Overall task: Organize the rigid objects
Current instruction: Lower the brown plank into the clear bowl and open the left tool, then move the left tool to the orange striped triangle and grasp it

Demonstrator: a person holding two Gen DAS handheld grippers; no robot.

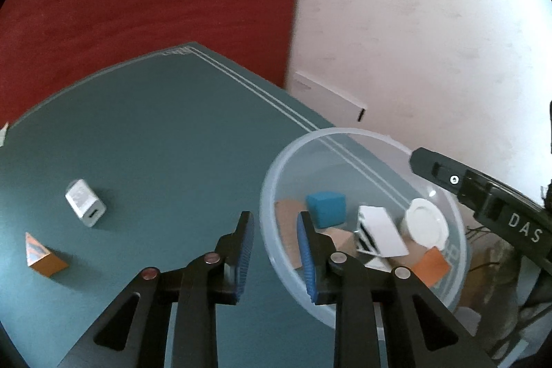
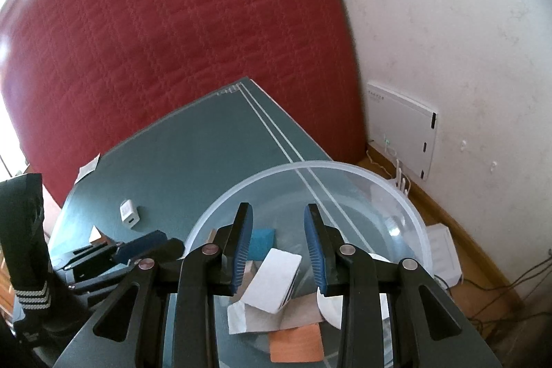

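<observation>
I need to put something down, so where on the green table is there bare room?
The green table is bare beyond the white charger, up to its far corner. The wooden wedge sits near the charger. The clear bowl on the right is crowded.

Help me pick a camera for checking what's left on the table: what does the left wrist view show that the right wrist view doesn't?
Only the left wrist view: the whole orange wedge block on the table, which the right wrist view mostly hides, and a white round lid in the bowl.

Only the right wrist view: the white wall box in full and a dark sleeve.

Both: the green table, the white charger, the clear bowl and its blue cube.
</observation>
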